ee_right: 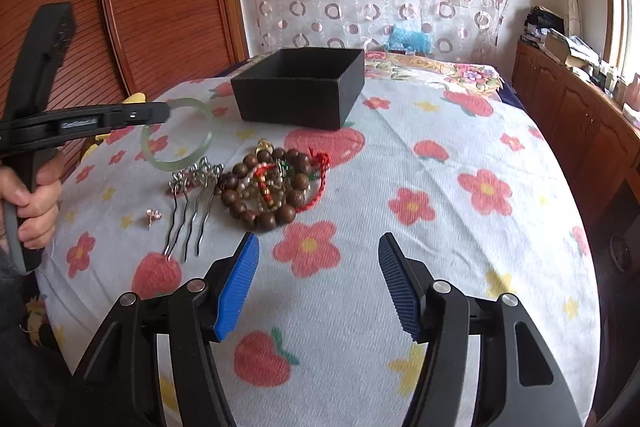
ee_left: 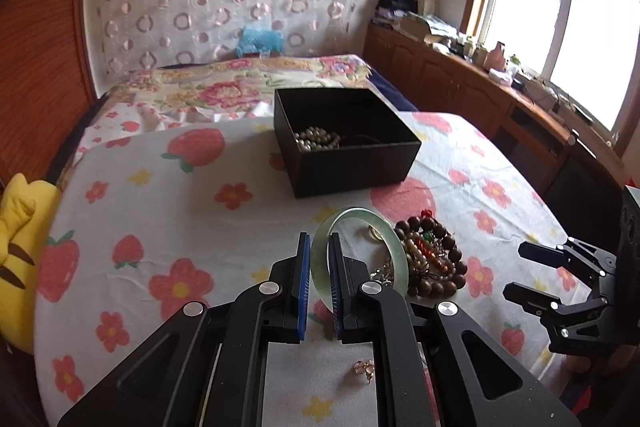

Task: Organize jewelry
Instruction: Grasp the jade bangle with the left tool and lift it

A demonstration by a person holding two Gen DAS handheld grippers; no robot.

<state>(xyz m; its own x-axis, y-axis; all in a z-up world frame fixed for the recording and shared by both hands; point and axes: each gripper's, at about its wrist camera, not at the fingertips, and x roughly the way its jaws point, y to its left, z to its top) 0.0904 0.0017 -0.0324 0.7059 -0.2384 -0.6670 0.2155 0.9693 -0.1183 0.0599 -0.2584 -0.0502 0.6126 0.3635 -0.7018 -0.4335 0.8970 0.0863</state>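
Left gripper [ee_left: 319,247]: fingers nearly closed, pinching the pale green bangle [ee_left: 357,247], lifted above the desk [ee_right: 440,227]. Right of it, wooden bead pile [ee_right: 264,187]; black box [ee_right: 298,99] behind. Right gripper [ee_right: 318,259]: fingers wide apart, holding nothing.

Black box [ee_right: 298,89]: from the right wrist view its near wall hides the contents entirely; from the left wrist view only part of a pearl strand [ee_left: 318,140] shows, the rest lost in the dark interior. Jade bangle [ee_left: 358,259]: its lower arc is covered by the left gripper [ee_left: 319,241]'s finger, and the hairpin heads beside it are mostly masked. Bead pile [ee_right: 266,187]: strands too tangled to separate or count; windowsill clutter [ee_left: 472,47] too small to identify.
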